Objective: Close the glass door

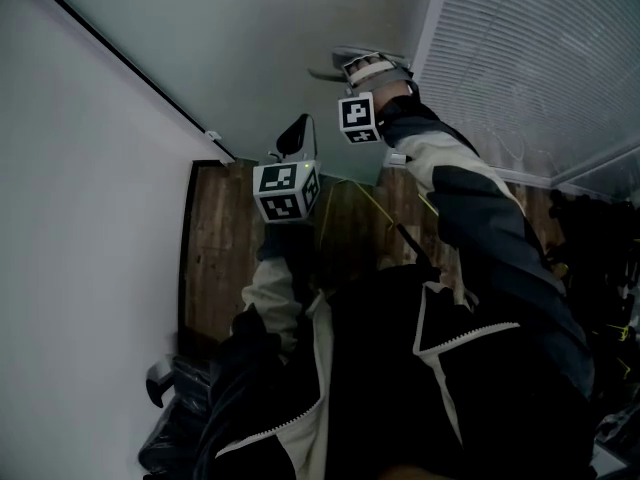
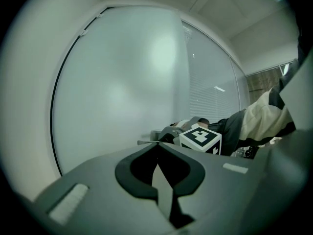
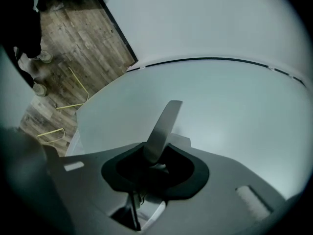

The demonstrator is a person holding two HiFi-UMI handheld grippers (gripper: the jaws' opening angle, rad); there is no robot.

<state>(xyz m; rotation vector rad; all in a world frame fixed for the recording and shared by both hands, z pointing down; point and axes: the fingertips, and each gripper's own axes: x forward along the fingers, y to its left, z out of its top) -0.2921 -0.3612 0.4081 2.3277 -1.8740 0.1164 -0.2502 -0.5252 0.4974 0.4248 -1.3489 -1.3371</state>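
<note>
The frosted glass door (image 1: 260,38) fills the space ahead and also shows in the gripper views (image 2: 122,82) (image 3: 220,97). Its metal lever handle (image 3: 164,126) sticks out between the jaws of my right gripper (image 3: 154,155), which is shut on it. In the head view the right gripper (image 1: 352,66) is up at the handle (image 1: 328,72), arm stretched out. My left gripper (image 1: 296,133) hangs lower and to the left, apart from the door, jaws together with nothing in them (image 2: 157,151). The left gripper view also catches the right gripper's marker cube (image 2: 200,137).
A white wall (image 1: 80,248) stands at the left, edged by a black strip. A pane with blinds (image 1: 540,58) is to the right of the door. Below lies a wooden floor (image 1: 215,248) with a yellow cable (image 1: 375,203). A dark bag (image 1: 175,418) sits at lower left.
</note>
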